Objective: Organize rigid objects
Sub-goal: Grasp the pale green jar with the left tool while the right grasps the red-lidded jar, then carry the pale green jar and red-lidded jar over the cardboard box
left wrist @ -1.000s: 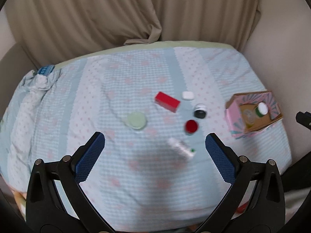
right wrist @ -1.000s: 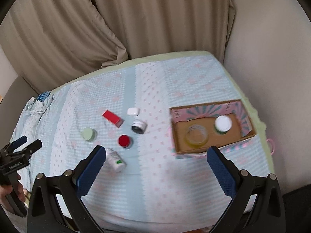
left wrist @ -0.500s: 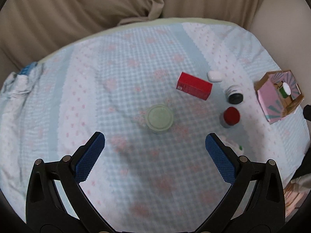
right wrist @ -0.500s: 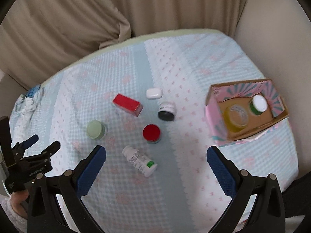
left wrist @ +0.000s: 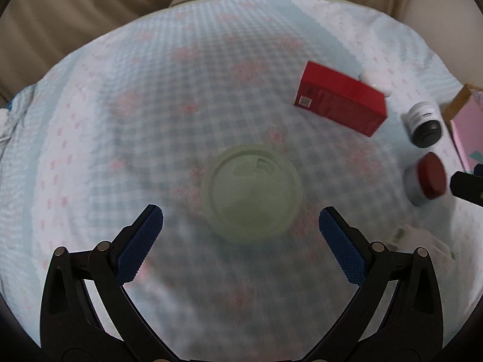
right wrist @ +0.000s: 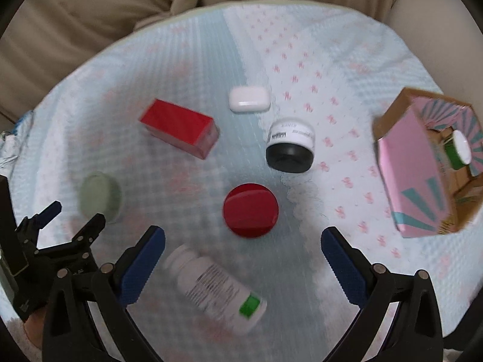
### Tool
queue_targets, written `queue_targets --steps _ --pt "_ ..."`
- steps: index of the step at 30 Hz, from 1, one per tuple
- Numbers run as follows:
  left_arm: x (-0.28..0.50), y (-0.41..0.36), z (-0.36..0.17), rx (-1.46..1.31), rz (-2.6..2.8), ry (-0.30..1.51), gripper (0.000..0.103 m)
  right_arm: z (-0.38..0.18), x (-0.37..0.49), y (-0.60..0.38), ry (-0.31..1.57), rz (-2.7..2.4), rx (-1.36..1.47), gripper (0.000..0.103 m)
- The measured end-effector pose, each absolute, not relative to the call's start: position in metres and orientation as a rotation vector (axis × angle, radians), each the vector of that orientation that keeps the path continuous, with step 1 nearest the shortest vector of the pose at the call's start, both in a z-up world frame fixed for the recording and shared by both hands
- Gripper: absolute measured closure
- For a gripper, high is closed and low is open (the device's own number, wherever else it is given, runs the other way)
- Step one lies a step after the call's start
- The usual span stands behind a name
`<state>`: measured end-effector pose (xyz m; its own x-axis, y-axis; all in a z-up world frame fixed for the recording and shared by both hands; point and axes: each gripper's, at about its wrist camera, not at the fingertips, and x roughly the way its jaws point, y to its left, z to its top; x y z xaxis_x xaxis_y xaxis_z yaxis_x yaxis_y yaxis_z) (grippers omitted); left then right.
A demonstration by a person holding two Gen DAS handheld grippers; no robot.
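Note:
My left gripper (left wrist: 241, 221) is open, just above and short of a pale green round jar (left wrist: 252, 193), which also shows in the right wrist view (right wrist: 99, 196). My right gripper (right wrist: 243, 242) is open above a red-lidded jar (right wrist: 250, 209) and a white pill bottle (right wrist: 215, 285) lying on its side. A red box (right wrist: 179, 128), a white earbud case (right wrist: 249, 99) and a black-and-white jar (right wrist: 289, 146) lie beyond. A pink cardboard box (right wrist: 422, 163) at the right holds a green bottle with a white cap (right wrist: 459, 150).
Everything lies on a light blue checked cloth (left wrist: 151, 105) over a round surface. Beige curtains (right wrist: 90, 15) hang behind. The left gripper shows at the left edge of the right wrist view (right wrist: 57, 226).
Both grippers have moved down and forward towards the objects. The left has closed in on the green jar; the right now hangs over the red-lidded jar and pill bottle. Both stay open.

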<state>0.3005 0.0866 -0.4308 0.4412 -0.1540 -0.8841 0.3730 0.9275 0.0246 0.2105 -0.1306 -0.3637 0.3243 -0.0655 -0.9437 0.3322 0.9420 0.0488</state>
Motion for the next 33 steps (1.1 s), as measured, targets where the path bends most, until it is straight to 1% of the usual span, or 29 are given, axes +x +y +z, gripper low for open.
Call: queue_targets --steps 3,6,8,9,10,11,12,13,15,16,17,27,33 --pt "0.306 0.081 -0.44 0.239 -0.332 1.048 0.0 -0.39 0.22 -0.14 1.241 -0.28 0.279 0.011" --pt "0.31 0.077 -0.445 0.242 -0.334 1.038 0.002 -0.408 0.228 -0.148 1.262 -0.299 0.301 0.016" --pt "0.313 0.075 -0.448 0.235 -0.335 1.045 0.005 -0.417 0.231 -0.152 1.268 -0.298 0.321 0.016" --pt "0.313 0.075 -0.45 0.231 -0.336 1.051 0.008 -0.42 0.233 -0.152 1.271 -0.294 0.325 0.016" --pt "0.314 0.074 -0.451 0.229 -0.336 1.055 0.014 -0.423 0.235 -0.152 1.275 -0.288 0.326 0.017" --pt "0.314 0.074 -0.452 0.229 -0.338 1.059 0.018 -0.426 0.237 -0.151 1.283 -0.281 0.32 0.022" --pt "0.315 0.073 -0.453 0.23 -0.341 1.064 0.028 -0.429 0.239 -0.148 1.294 -0.272 0.308 0.032" --pt "0.316 0.072 -0.454 0.233 -0.339 1.071 0.035 -0.432 0.24 -0.146 1.306 -0.266 0.299 0.036" --pt "0.317 0.074 -0.454 0.227 -0.337 1.071 0.035 -0.436 0.242 -0.143 1.323 -0.263 0.282 0.048" --pt "0.317 0.075 -0.454 0.217 -0.34 1.072 0.035 -0.436 0.242 -0.142 1.325 -0.269 0.273 0.049" --pt "0.317 0.076 -0.454 0.212 -0.342 1.072 0.035 -0.437 0.242 -0.142 1.326 -0.28 0.265 0.052" --pt "0.314 0.08 -0.445 0.216 -0.332 1.071 0.035 -0.435 0.242 -0.144 1.333 -0.278 0.271 0.053" --pt "0.306 0.091 -0.412 0.194 -0.315 1.045 0.035 -0.409 0.238 -0.139 1.306 -0.25 0.246 0.053"
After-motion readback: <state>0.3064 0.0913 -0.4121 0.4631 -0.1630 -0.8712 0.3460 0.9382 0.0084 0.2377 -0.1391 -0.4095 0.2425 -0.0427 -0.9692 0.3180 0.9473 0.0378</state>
